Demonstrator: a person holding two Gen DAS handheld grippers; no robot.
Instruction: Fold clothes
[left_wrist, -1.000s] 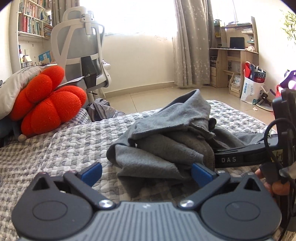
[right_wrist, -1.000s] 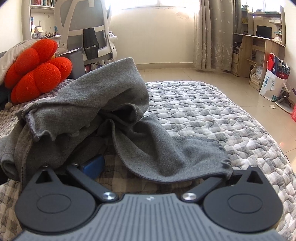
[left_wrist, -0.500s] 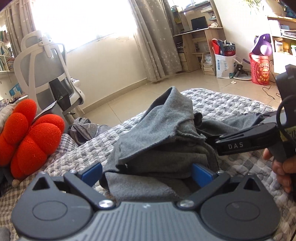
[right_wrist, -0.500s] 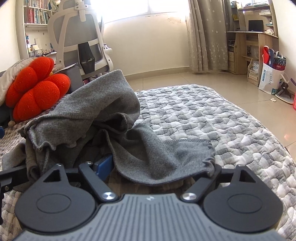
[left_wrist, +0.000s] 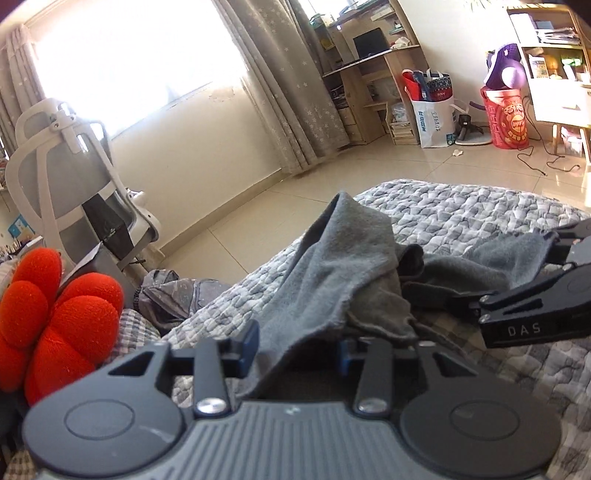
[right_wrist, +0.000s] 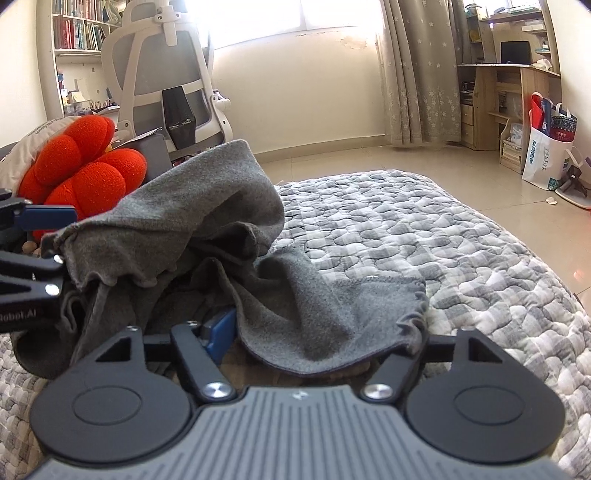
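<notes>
A crumpled grey garment (left_wrist: 354, 266) lies in a heap on the quilted grey checked bed (left_wrist: 461, 210); it also shows in the right wrist view (right_wrist: 207, 236). My left gripper (left_wrist: 297, 347) has narrowed its blue-padded jaws around a hanging edge of the garment; full closure is not clear. My right gripper (right_wrist: 314, 332) sits low at the garment's near hem, which drapes over its jaws and hides the right fingertip. The right gripper's black body (left_wrist: 535, 314) shows at the garment's right side in the left wrist view.
A red flower-shaped cushion (right_wrist: 85, 166) and a pillow lie at the bed's left. A white office chair (right_wrist: 170, 81) stands behind them. Beyond the bed (right_wrist: 424, 229) are tiled floor, curtains, a wooden desk (right_wrist: 509, 96) and shopping bags (left_wrist: 432, 107).
My left gripper has swung right and tilted, and its jaws have narrowed onto the garment's edge. My right gripper has shifted slightly, with the hem still draped over it.
</notes>
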